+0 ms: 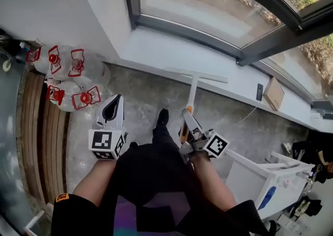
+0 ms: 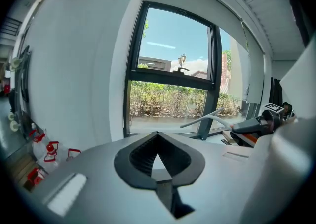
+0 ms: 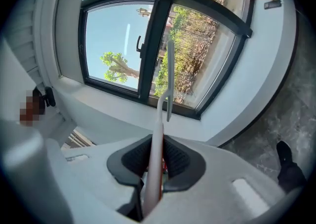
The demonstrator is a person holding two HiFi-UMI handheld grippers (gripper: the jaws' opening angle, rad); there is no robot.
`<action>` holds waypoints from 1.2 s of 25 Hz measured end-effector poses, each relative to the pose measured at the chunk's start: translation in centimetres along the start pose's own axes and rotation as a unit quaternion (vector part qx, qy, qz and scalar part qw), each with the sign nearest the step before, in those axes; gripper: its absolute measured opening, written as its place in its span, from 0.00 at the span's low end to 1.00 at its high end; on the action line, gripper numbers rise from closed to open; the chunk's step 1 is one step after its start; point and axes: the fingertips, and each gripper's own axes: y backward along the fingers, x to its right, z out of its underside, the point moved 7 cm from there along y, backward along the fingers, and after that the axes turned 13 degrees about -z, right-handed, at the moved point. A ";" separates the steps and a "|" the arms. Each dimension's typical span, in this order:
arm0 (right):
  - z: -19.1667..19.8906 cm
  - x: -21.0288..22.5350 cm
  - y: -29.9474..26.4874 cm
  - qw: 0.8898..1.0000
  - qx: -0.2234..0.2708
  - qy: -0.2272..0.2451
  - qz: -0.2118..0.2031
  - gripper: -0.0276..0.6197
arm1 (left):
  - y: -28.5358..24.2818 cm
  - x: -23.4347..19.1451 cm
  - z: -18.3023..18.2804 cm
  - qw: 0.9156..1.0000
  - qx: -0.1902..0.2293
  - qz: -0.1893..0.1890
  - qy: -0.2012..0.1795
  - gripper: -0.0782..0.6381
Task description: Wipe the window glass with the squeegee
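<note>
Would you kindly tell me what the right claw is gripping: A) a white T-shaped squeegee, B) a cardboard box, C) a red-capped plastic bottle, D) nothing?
A: the right claw is shut on the pale handle of the white T-shaped squeegee, which runs out between its jaws.

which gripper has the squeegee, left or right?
The right gripper: its jaws are shut on the handle of the squeegee, blade toward the window. The left gripper is shut with nothing between its jaws.
</note>
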 end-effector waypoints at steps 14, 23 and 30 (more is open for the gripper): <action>-11.1 0.2 -6.3 0.998 -0.014 0.024 -0.058 0.11 | -8.3 4.0 -9.5 0.998 0.053 -0.018 -0.015 0.13; -12.7 -0.9 -11.9 0.996 0.004 0.048 -0.071 0.11 | -14.8 2.1 -14.1 0.996 0.085 0.010 -0.031 0.13; -15.3 -2.6 -17.5 0.993 0.030 0.076 -0.087 0.11 | -19.9 1.7 -19.9 0.987 0.125 0.066 -0.072 0.13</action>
